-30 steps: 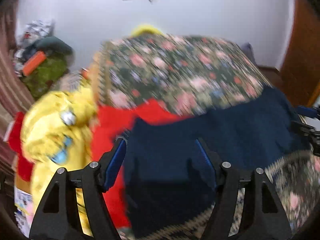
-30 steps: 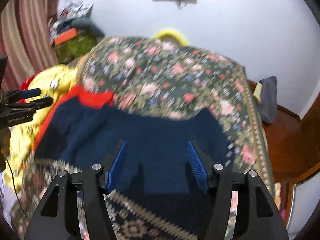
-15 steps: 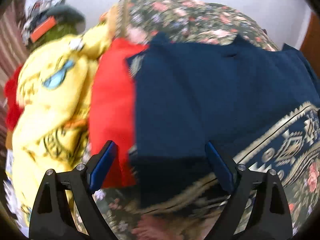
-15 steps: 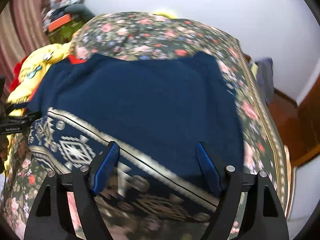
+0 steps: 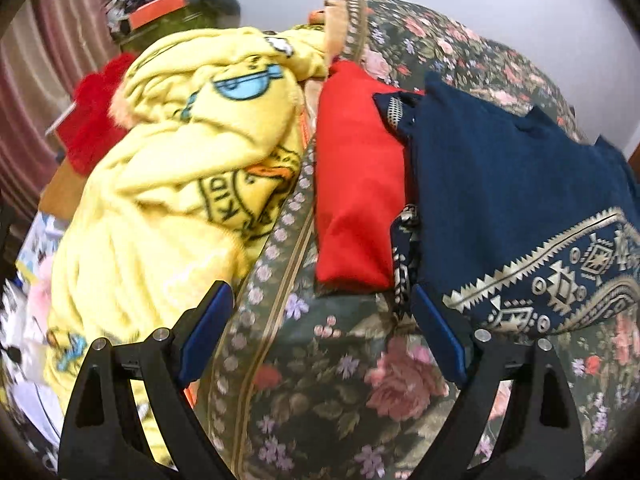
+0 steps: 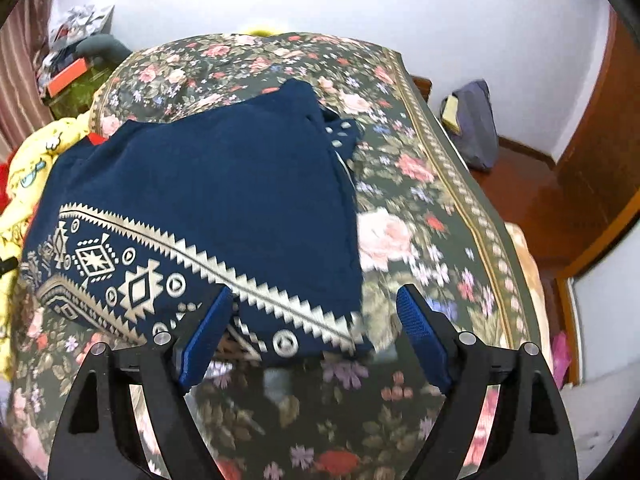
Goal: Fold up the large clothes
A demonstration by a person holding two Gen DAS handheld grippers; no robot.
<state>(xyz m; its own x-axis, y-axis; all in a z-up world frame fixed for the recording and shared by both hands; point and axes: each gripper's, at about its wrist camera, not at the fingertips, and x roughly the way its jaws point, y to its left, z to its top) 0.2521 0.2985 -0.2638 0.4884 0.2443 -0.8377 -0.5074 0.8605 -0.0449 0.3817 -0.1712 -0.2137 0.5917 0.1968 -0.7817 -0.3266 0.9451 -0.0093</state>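
A navy blue garment with a gold patterned border [image 6: 224,200] lies folded on the floral bedspread [image 6: 420,240]; it also shows at the right of the left wrist view [image 5: 520,184]. My left gripper [image 5: 320,328] is open and empty, just in front of the garment's left near corner and a folded red garment [image 5: 356,184]. My right gripper [image 6: 316,332] is open and empty, over the garment's right near corner.
A crumpled yellow cartoon blanket [image 5: 188,168] lies left of the red garment, with a red fuzzy item [image 5: 92,120] beyond it. Clutter with an orange box [image 6: 68,74] sits far left. A dark bag [image 6: 472,124] lies on the wooden floor at right.
Both grippers have pulled back toward the near bed edge and opened wider. The navy garment, first hanging in front of the fingers, now lies flat with its patterned border folded up.
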